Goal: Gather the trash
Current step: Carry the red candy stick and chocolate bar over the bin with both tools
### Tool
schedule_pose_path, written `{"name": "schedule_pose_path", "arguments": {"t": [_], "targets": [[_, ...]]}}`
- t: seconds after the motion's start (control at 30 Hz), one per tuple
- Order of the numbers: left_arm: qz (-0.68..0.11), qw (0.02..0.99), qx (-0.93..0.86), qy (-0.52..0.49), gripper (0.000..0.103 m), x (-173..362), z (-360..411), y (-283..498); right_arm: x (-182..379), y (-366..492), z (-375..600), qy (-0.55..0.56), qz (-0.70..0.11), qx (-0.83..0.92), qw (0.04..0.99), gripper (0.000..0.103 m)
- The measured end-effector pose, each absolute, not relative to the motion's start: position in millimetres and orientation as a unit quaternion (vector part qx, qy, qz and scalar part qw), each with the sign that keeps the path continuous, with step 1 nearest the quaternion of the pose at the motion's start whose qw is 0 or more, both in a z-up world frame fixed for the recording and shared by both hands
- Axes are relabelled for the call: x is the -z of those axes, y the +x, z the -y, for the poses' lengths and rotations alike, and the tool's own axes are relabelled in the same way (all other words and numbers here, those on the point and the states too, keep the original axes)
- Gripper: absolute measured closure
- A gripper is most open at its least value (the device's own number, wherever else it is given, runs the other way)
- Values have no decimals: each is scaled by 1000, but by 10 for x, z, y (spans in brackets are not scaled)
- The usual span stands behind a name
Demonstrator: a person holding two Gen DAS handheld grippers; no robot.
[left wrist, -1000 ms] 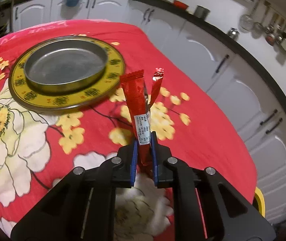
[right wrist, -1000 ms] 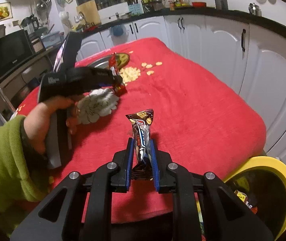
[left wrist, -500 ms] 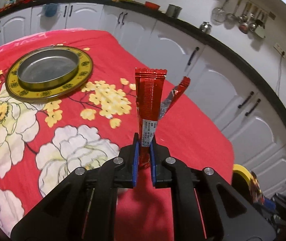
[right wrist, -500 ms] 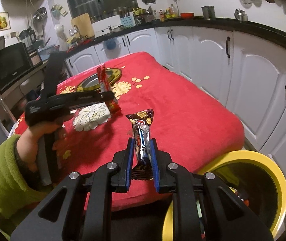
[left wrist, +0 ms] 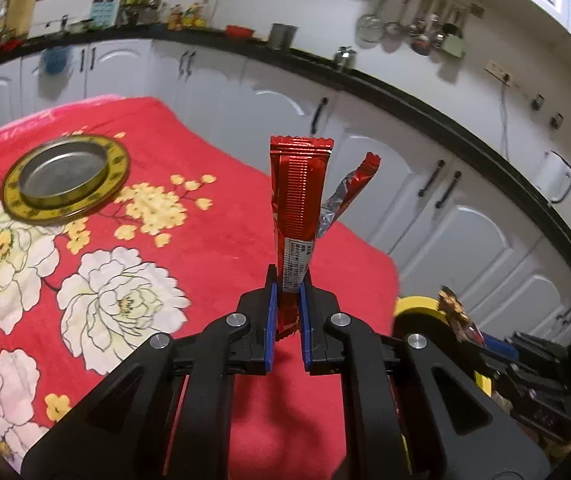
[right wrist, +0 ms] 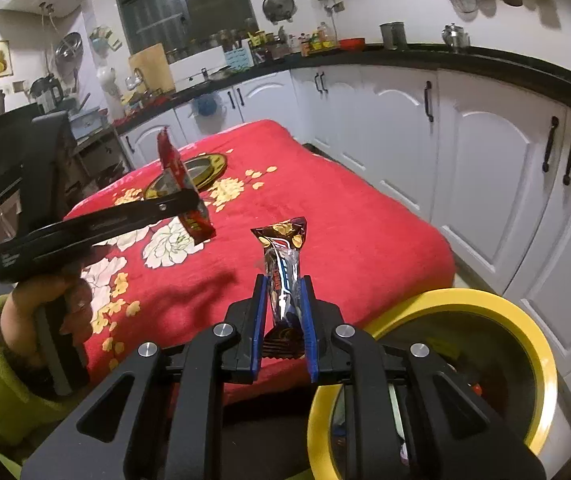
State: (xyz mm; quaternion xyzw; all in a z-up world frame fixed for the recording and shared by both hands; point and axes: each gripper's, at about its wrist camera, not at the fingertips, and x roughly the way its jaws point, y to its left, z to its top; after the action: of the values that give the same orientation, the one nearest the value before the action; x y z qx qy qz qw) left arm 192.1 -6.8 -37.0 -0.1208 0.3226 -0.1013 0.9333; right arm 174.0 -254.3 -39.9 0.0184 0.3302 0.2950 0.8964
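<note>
step: carry to bin. left claw (left wrist: 285, 312) clenched on red wrapper (left wrist: 299, 200); right claw (right wrist: 283, 316) grasping dark wrapper (right wrist: 283, 268). next: position over yellow bin (right wrist: 525, 332), probably part-filled, then release.

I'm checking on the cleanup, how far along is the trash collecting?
Done: some trash already lies in the yellow-rimmed bin. In hand: left gripper clamps a red wrapper, right gripper a dark snack wrapper. Left: dropping both into the bin.

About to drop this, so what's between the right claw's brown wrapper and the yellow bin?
Nothing: in the right wrist view, brown wrapper hangs beside yellow bin, open air between.
</note>
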Motion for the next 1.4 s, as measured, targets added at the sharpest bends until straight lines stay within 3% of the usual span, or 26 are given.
{"name": "schedule_pose_path", "arguments": {"t": [1.4], "targets": [[-309, 911, 270, -28, 98, 230, 1463, 1407, 198, 1381, 3665, 51, -281, -168, 944, 87]]}}
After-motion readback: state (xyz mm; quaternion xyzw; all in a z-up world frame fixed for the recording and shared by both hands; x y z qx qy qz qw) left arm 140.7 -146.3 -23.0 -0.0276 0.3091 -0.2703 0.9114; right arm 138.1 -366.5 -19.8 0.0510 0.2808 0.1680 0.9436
